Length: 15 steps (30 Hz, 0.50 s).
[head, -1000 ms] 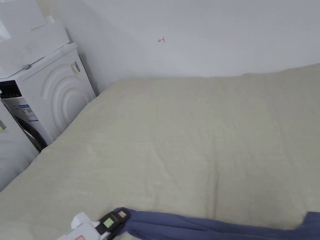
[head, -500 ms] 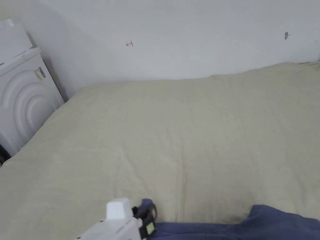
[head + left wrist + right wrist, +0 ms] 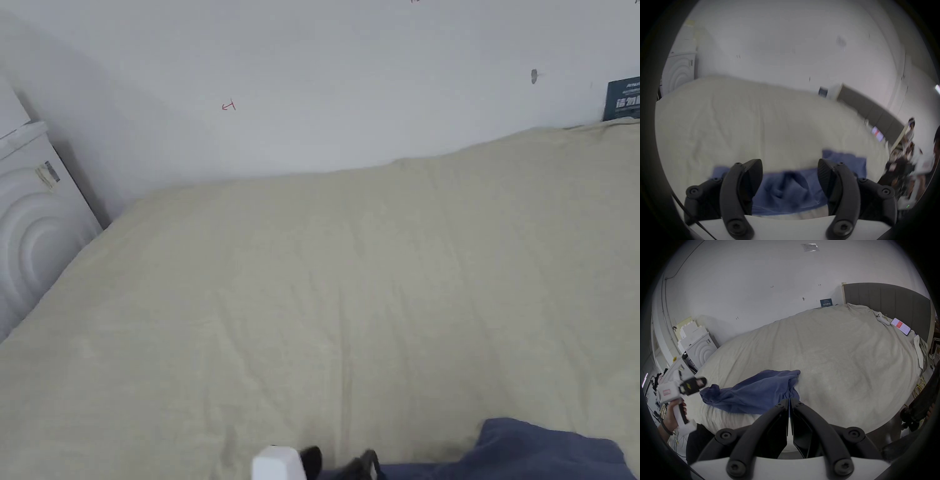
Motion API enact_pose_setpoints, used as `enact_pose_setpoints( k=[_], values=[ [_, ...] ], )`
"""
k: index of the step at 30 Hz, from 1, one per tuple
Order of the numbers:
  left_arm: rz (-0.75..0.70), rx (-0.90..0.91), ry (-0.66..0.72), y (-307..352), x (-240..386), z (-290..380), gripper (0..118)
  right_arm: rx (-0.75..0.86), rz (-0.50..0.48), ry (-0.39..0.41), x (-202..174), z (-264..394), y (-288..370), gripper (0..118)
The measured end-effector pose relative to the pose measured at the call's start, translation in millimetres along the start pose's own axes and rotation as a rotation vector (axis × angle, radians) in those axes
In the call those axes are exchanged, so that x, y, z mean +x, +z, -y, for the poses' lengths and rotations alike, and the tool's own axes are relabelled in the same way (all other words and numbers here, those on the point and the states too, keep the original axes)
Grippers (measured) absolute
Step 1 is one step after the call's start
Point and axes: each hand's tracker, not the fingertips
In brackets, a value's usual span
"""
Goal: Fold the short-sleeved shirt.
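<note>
No fold made — I see the shirt [image 3: 753, 394] bunched on the bed [image 3: 834, 353]; left gripper [image 3: 790, 172] wide, right gripper [image 3: 789, 404] pinching its cloth.

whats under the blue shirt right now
The blue shirt lies bunched on the bed's cream bedsheet, near its front edge. Only that sheet shows around it; whatever may lie beneath the folds is covered.
</note>
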Motion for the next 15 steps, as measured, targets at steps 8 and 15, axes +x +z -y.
enact_pose_setpoints(
  k=[8, 15],
  values=[
    [-0.1, 0.002, 0.526, -11, -73, 19, 13, -0.005, -0.013, -0.016, -2, 2, -1, 2],
    [0.071, -0.266, 0.552, -75, -24, 85, 9, -0.015, 0.005, -0.025, 0, 4, 1, 2]
  ],
)
